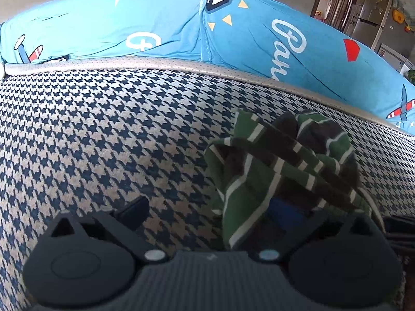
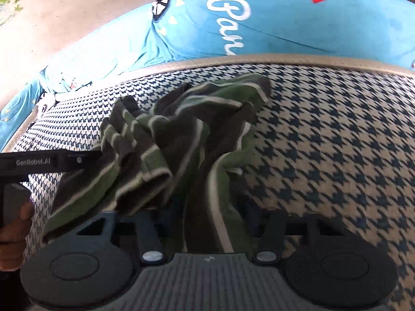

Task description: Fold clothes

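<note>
Right gripper: the striped garment runs straight down between its two fingers and drapes over them, hiding both tips, so from the right wrist view I cannot tell whether the pads are pressing the cloth or standing just off it. Left gripper: jaws spread wide, left finger bare over the cushion, right finger buried under a fold of the same garment (a blue pad shows through the gap in the fabric), nothing pinched between them, so released. Garment itself is a crumpled heap of green and dark grey bands with thin white stripes, bunched up rather than flat; in the left wrist view it sits on the right half of the frame, covering the right side of that gripper and leaving the left side clear. In the right wrist view the heap spreads up and left from the fingers, one lobe reaching toward the back of the seat. The other gripper's black body comes in from the left edge, touching the heap's left side, with a hand on its handle. All of it rests on the houndstooth seat cushion, blue on cream. Grey perforated piping edges the cushion at the back. Behind that, bright blue printed backrest cushions.
</note>
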Tool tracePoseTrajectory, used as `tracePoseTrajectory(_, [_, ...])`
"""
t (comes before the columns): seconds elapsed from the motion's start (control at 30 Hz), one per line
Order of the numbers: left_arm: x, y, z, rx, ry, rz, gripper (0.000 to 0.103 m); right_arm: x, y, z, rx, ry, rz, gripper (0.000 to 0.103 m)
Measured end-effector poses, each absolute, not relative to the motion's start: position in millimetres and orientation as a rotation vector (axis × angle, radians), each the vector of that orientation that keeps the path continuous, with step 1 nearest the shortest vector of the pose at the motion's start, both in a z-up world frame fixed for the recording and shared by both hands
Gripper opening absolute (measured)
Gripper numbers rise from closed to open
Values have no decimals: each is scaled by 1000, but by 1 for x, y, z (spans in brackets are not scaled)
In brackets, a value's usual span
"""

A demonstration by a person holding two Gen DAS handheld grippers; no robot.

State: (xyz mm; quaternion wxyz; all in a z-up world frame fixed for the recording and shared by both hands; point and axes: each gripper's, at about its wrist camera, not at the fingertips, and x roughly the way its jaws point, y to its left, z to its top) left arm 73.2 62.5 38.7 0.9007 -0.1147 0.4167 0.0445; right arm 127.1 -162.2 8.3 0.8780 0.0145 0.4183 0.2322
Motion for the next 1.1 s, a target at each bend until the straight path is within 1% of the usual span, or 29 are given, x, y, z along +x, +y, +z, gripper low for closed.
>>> tracePoseTrajectory(0.03, [73,62,39,-238,863,83,103,130,-160,7,25,869,488,26])
tracePoseTrajectory(0.2, [73,55,40,-251,874,14,103,144,-152,5,55,856,505,18])
tracePoseTrajectory(0.33, [73,42,39,-224,889,-51,103,156,-147,6,92,838,517,16])
tracePoseTrajectory(0.63, [69,29,49,-174,817,-68,103,180,-127,24,142,747,550,15])
tracePoseTrajectory(0.97, [71,38,64,-243,721,-21,103,202,-112,60,212,582,617,15])
tracePoseTrajectory(1.1, [71,40,65,-241,737,-26,103,205,-110,60,142,571,512,21])
